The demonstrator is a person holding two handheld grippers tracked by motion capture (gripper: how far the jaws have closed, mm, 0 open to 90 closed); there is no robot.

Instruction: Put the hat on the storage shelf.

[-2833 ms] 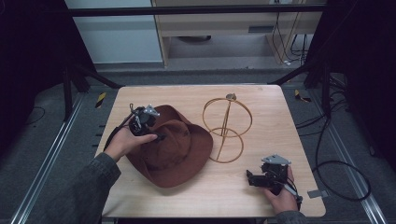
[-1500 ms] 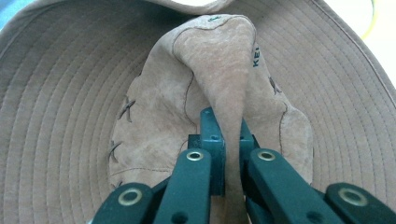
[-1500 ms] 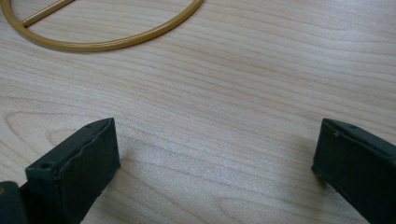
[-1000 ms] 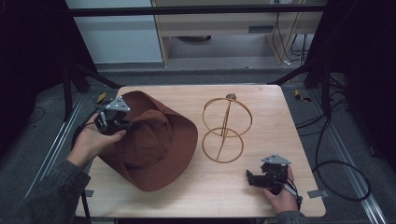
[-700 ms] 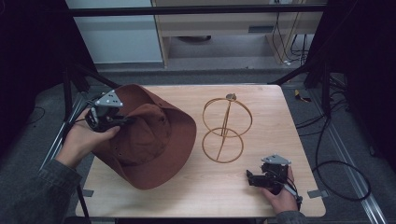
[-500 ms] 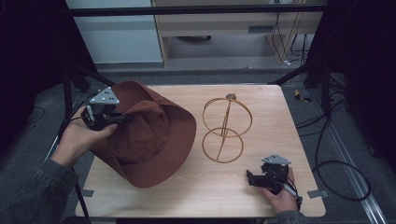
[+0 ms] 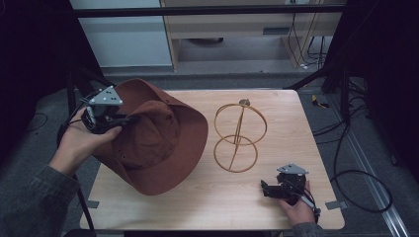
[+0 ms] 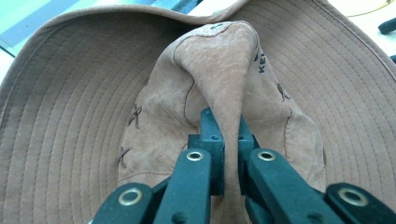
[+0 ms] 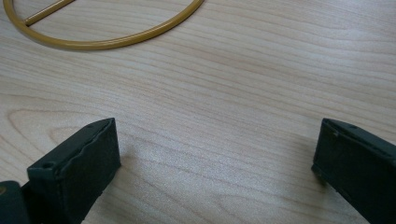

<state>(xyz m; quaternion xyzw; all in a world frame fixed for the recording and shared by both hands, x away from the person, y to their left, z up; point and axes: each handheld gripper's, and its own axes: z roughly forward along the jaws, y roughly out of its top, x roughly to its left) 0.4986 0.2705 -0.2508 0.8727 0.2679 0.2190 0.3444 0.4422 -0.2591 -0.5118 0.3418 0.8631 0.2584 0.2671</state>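
Left hand-held gripper (image 8: 223, 154) is clamped on a pinched fold of the brown hat (image 7: 153, 136) crown, the hat being held tilted over the worktop's (image 7: 276, 207) left edge. Right hand-held gripper (image 9: 215, 172) is rested on the worktop near the gold wire stand (image 7: 239, 136), jaws wide apart.

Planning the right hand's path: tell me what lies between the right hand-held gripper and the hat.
In the high view, only bare wooden tabletop separates the right hand-held gripper from the brown hat. The gold wire stand sits farther back, off that line.
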